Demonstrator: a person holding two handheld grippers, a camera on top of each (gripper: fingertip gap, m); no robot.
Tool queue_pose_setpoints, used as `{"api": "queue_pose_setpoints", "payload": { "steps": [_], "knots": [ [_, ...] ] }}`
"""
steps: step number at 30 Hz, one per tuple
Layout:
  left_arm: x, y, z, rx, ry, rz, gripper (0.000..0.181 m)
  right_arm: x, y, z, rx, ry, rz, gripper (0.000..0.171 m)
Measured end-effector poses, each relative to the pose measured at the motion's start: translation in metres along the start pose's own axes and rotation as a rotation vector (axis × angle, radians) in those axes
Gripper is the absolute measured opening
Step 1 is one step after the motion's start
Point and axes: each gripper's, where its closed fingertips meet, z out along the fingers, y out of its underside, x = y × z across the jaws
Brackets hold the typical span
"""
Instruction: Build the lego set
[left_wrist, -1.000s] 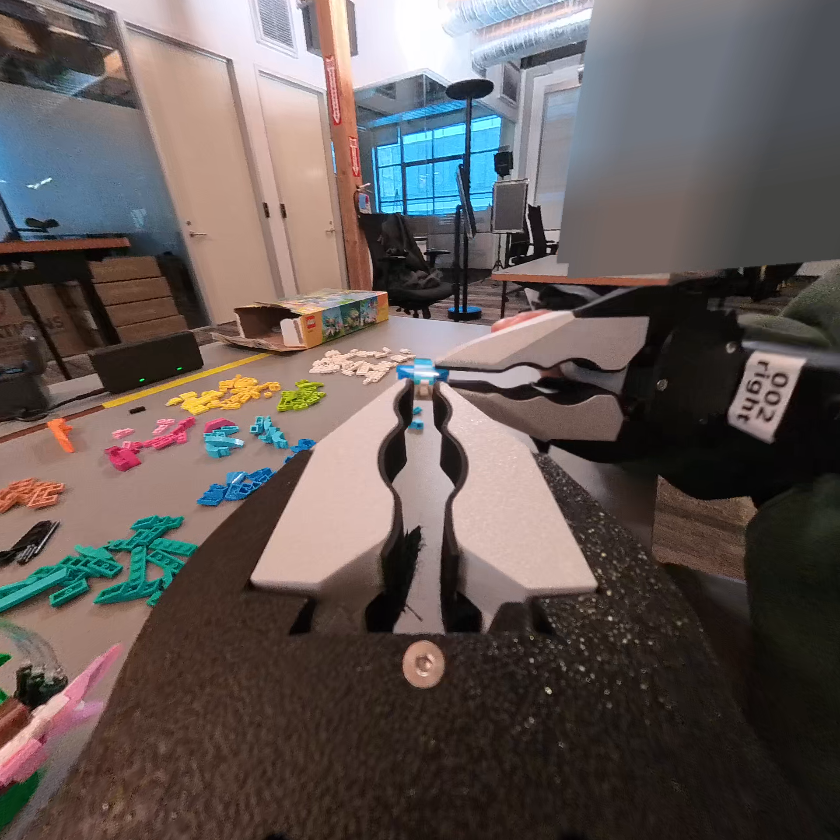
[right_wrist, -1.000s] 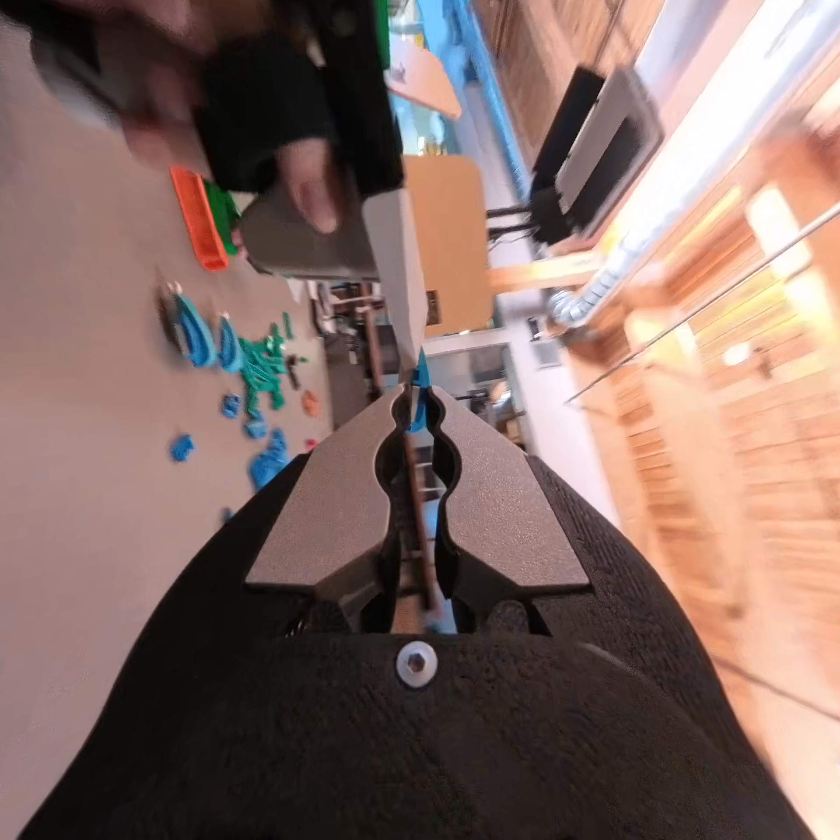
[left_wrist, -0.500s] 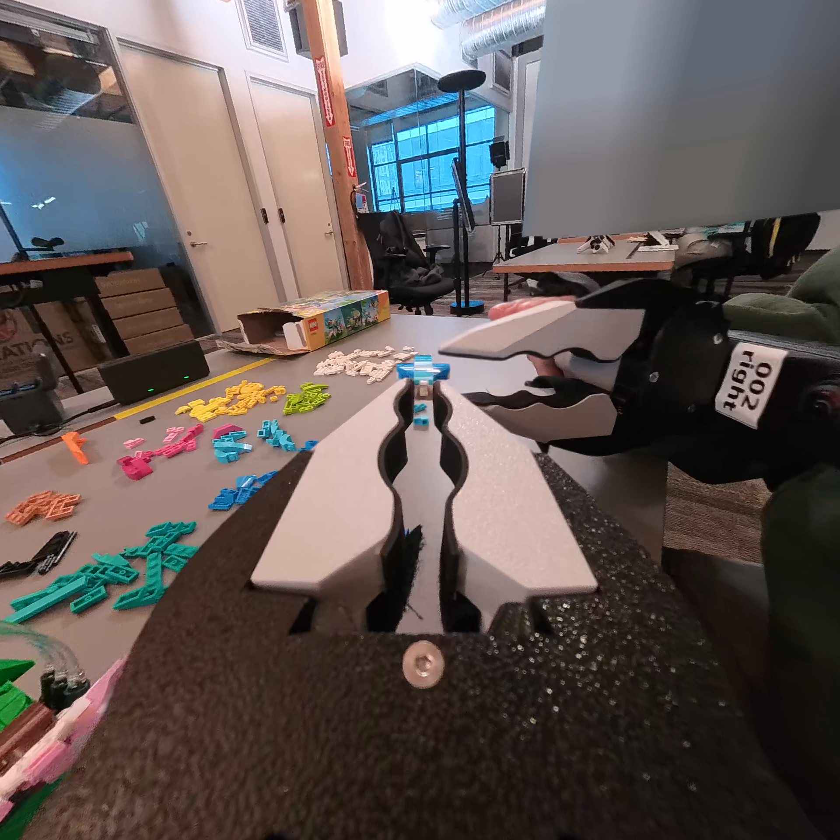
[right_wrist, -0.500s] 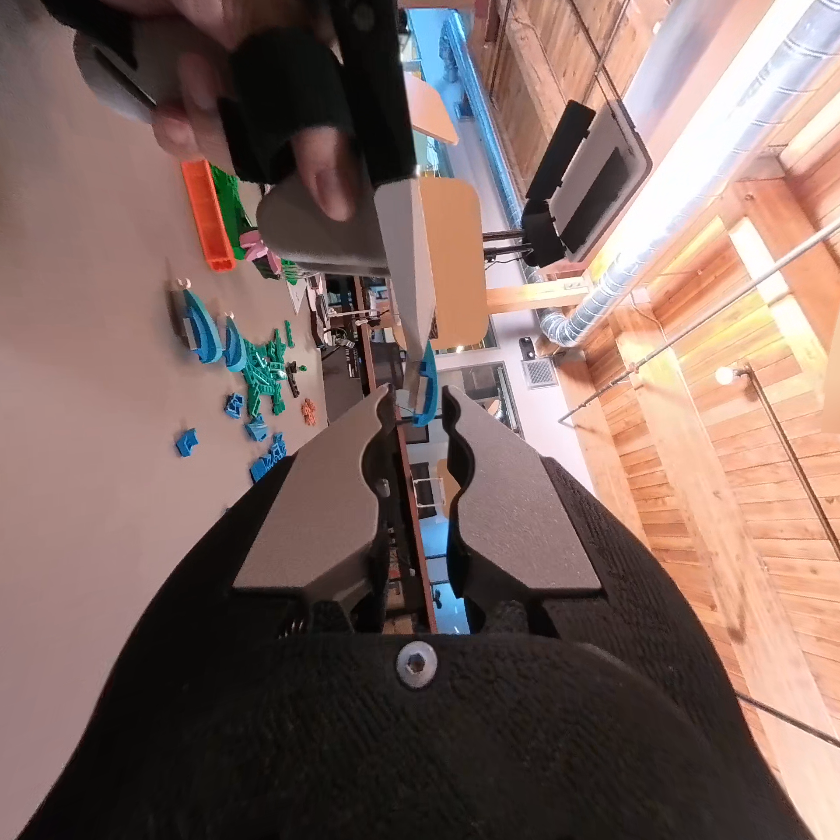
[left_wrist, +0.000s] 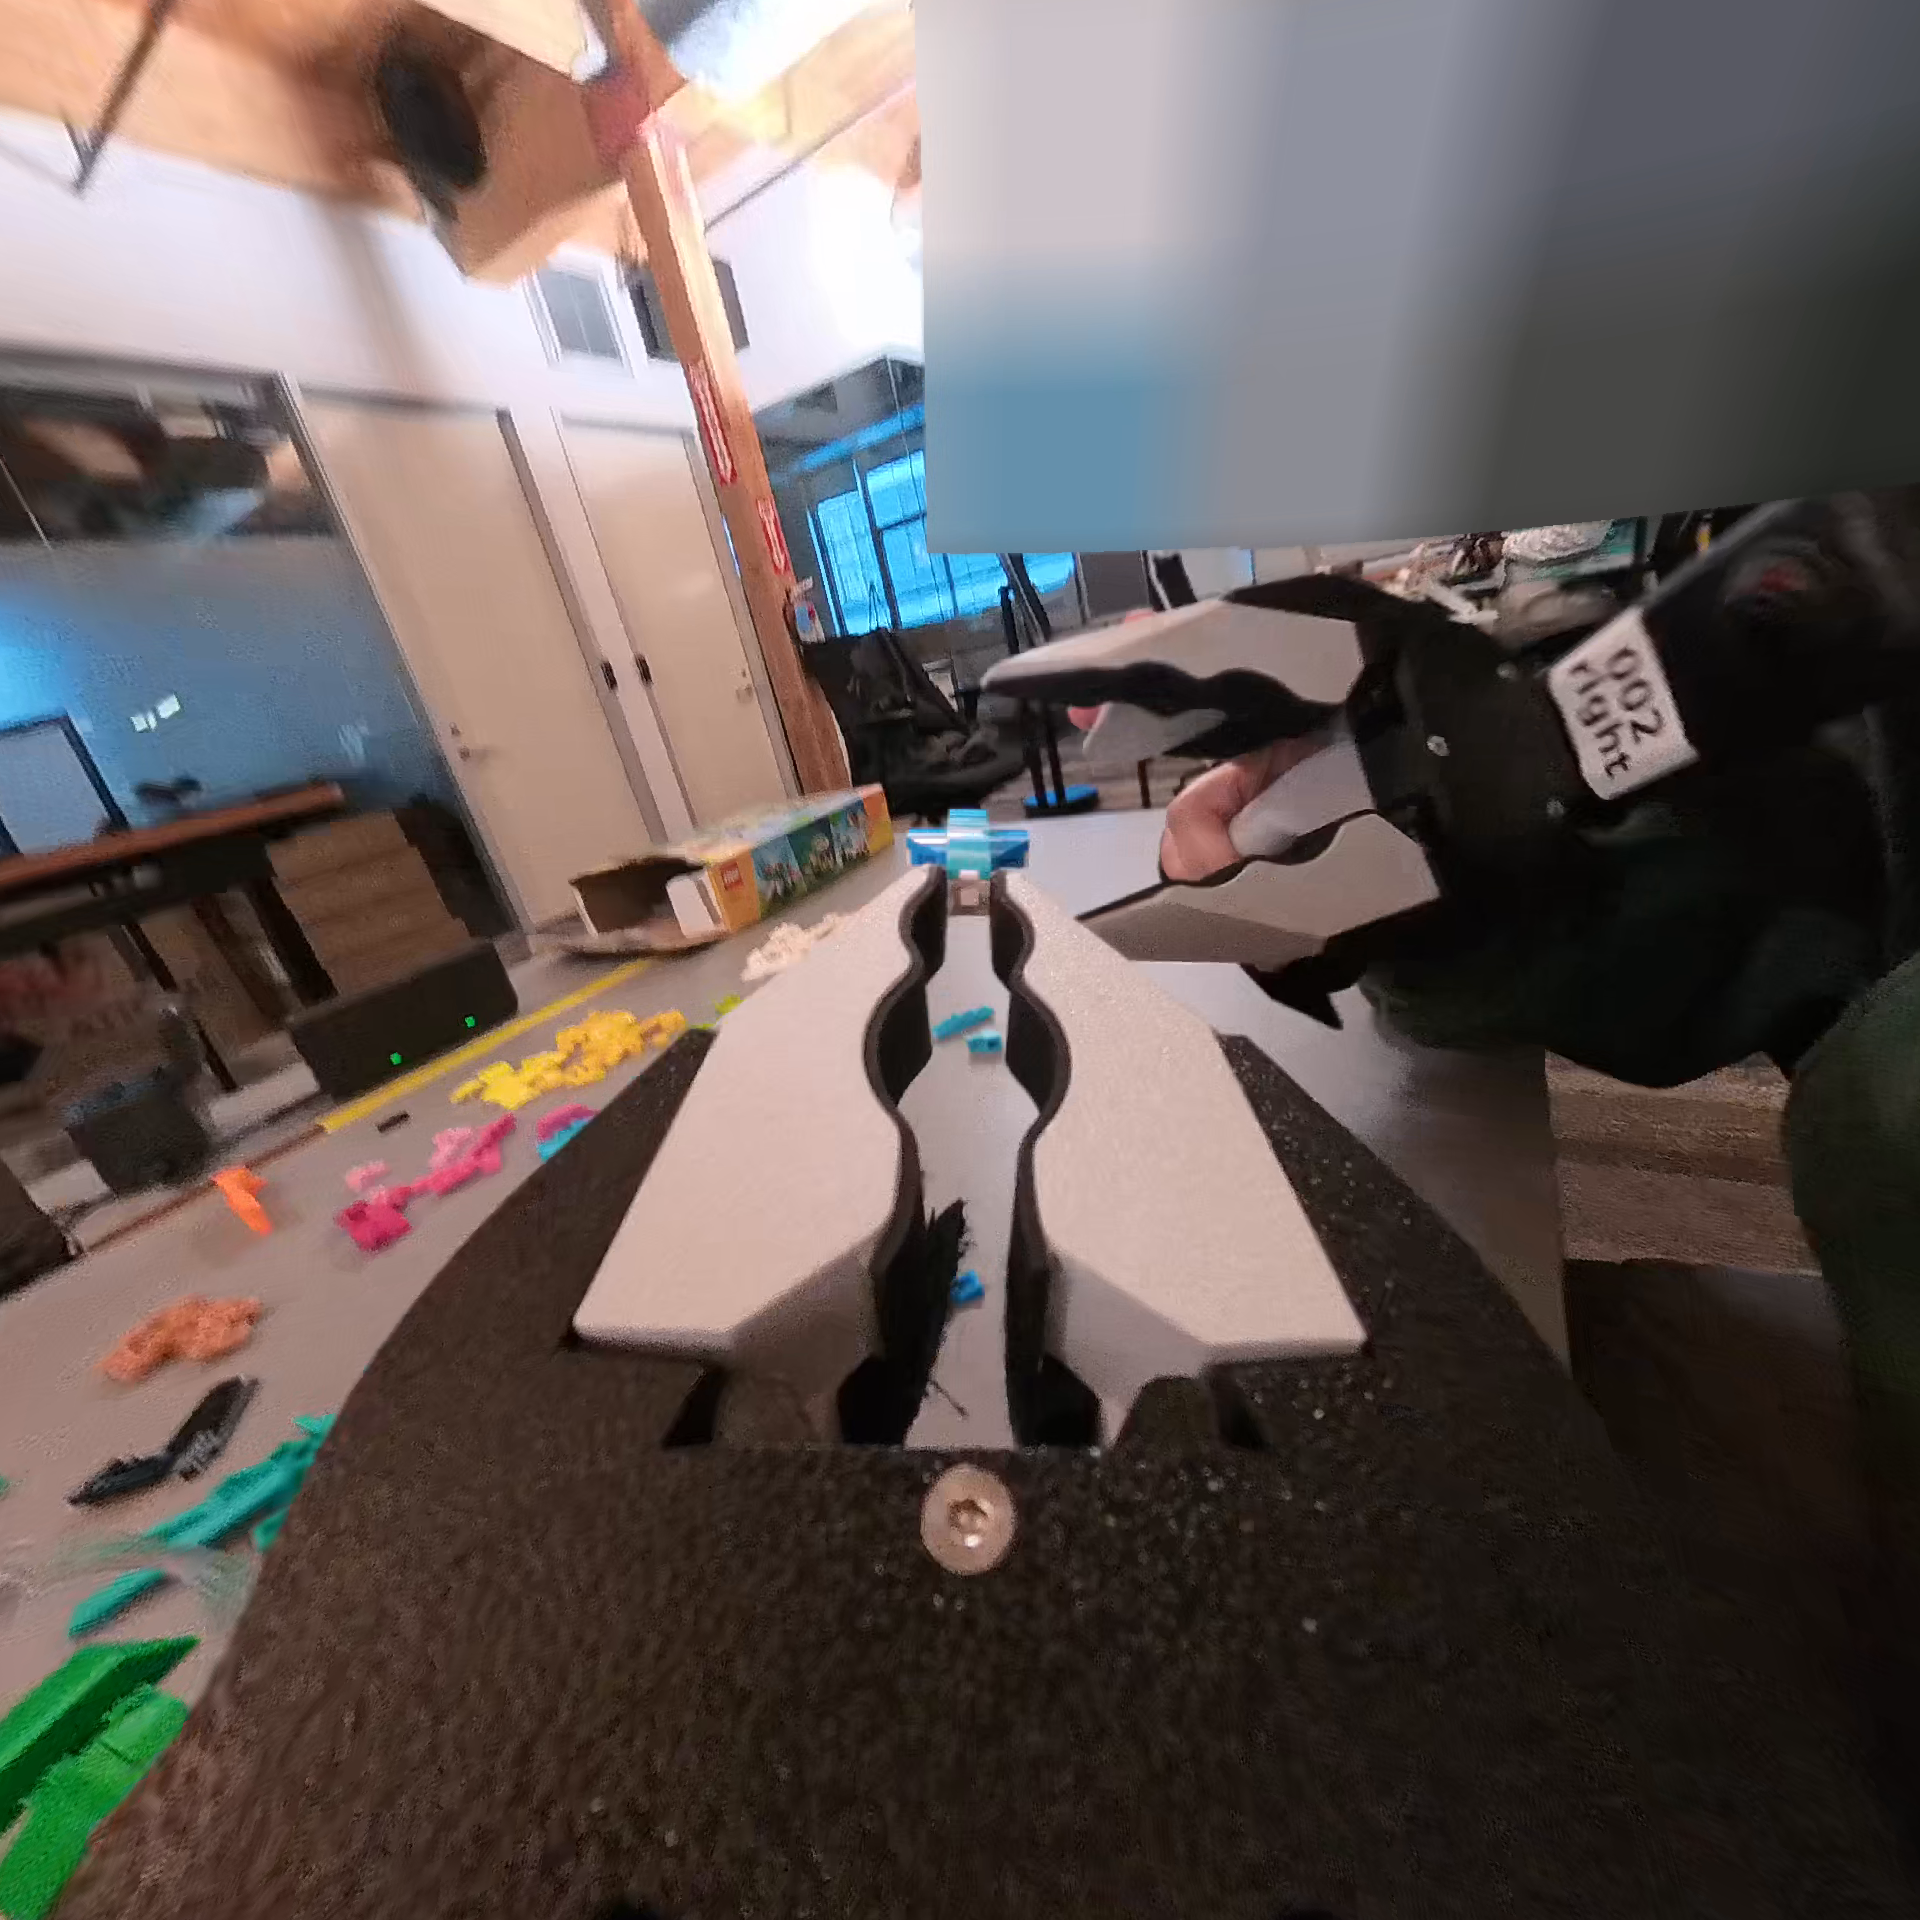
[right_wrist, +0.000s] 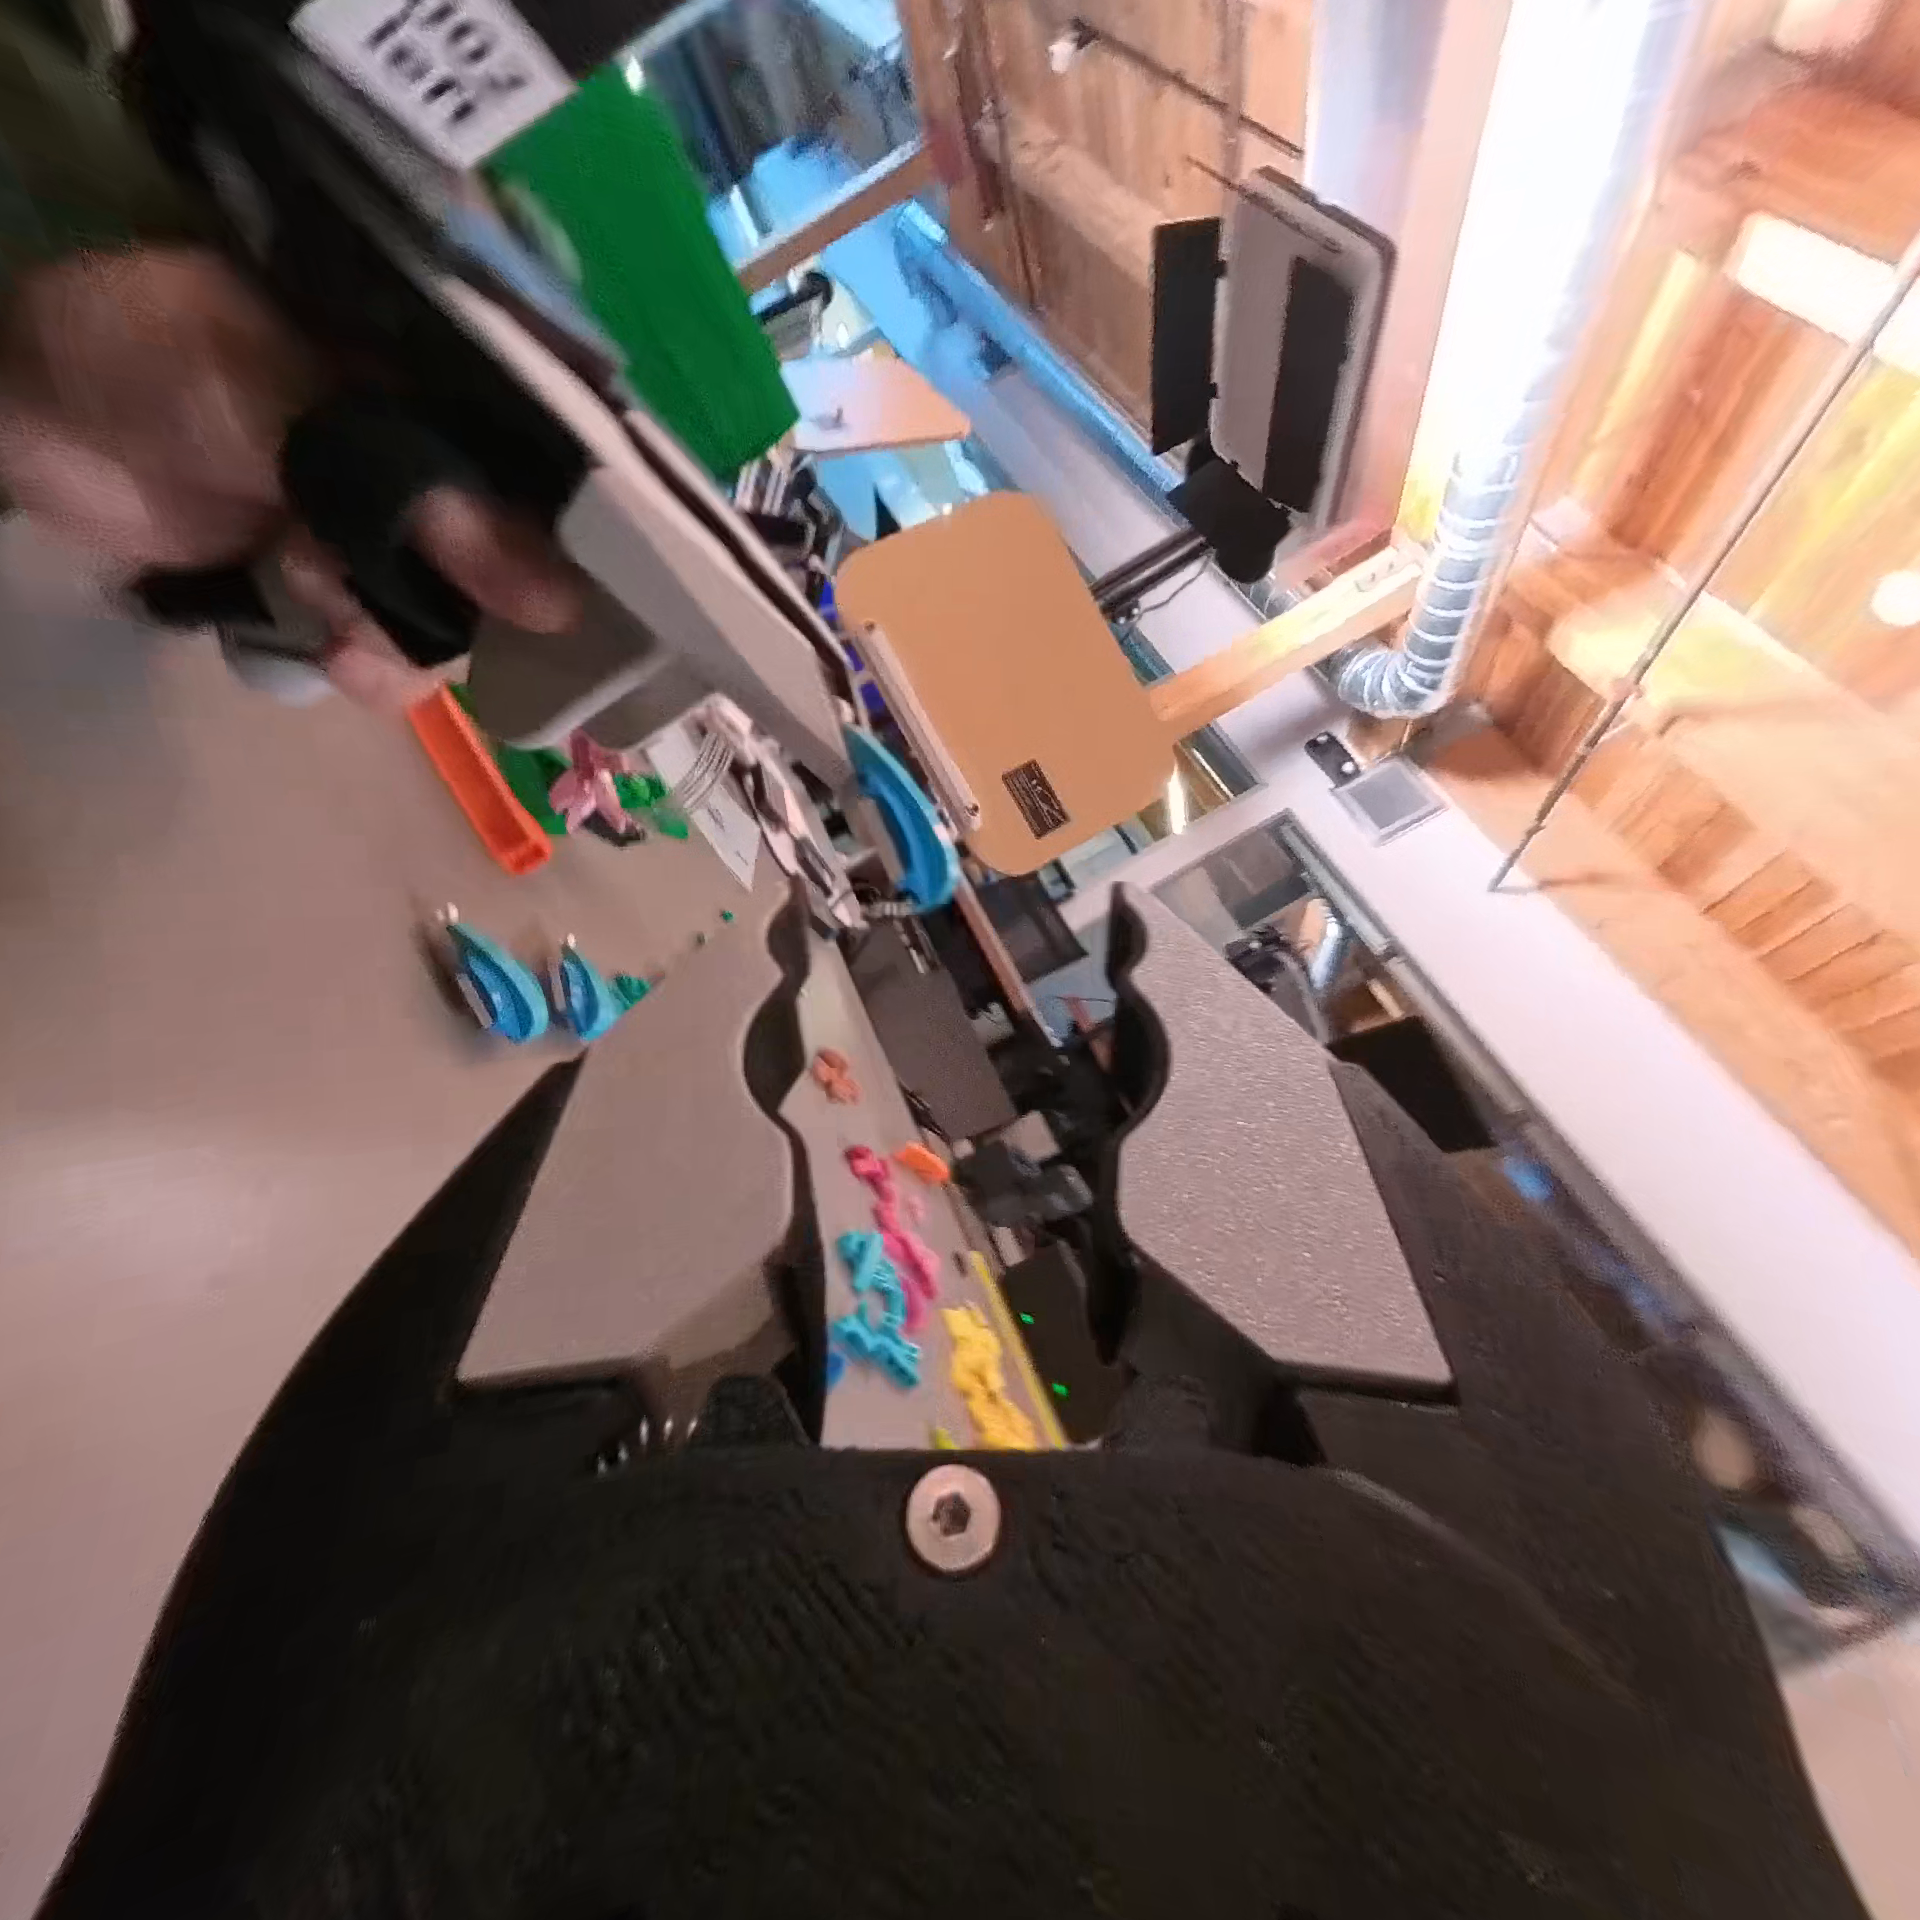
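Note:
My left gripper is shut on a small blue lego assembly that stands up from its tips, held above the grey table. My right gripper is open and empty, off to the right of the blue piece and apart from it. In the right wrist view the right gripper has its jaws wide apart. Beyond it the left gripper's fingers hold the blue curved piece. Two more blue curved assemblies sit on the table.
Sorted piles lie on the table to the left: yellow, pink, orange, black, teal, green. A torn lego box and white pieces lie farther back. An orange block lies by green parts.
My right gripper opened, let go of the blue piece and drew back to the right. My left gripper kept hold of the piece and tilted upward.

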Motion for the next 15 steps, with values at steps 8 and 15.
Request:
{"api": "queue_pose_setpoints", "payload": {
  "steps": [8,15],
  "knots": [
    [0.005,0.005,-0.007,0.036,0.059,0.052,0.006,0.019,0.039,-0.007,-0.008,0.011,0.272,0.066],
    [0.04,0.03,-0.007,-0.115,0.332,-0.033,0.005,-0.01,0.106,-0.014,-0.276,-0.292,0.558,0.042]
  ]
}}
